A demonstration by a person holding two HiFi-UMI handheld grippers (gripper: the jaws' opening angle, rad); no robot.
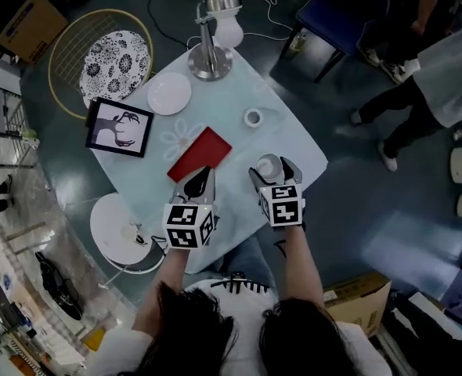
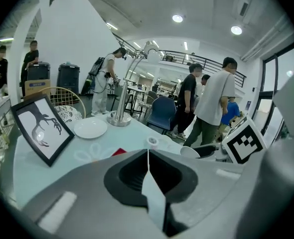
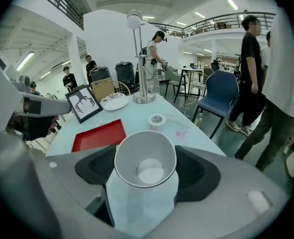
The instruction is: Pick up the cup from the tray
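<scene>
Two grippers are seen in the head view over a pale blue tabletop (image 1: 290, 139): the left gripper (image 1: 200, 180) at a flat red rectangular tray (image 1: 203, 151), the right gripper (image 1: 274, 171) beside it. In the left gripper view, the jaws are pressed together, empty. In the right gripper view, a white paper cup (image 3: 145, 158) is clamped between the jaws, apart from the tray.

The head view looks steeply down over the table (image 1: 294, 143). Both gripper views skim low across it, sharing the lamp (image 3: 144, 98) and red tray (image 3: 98, 135).
</scene>
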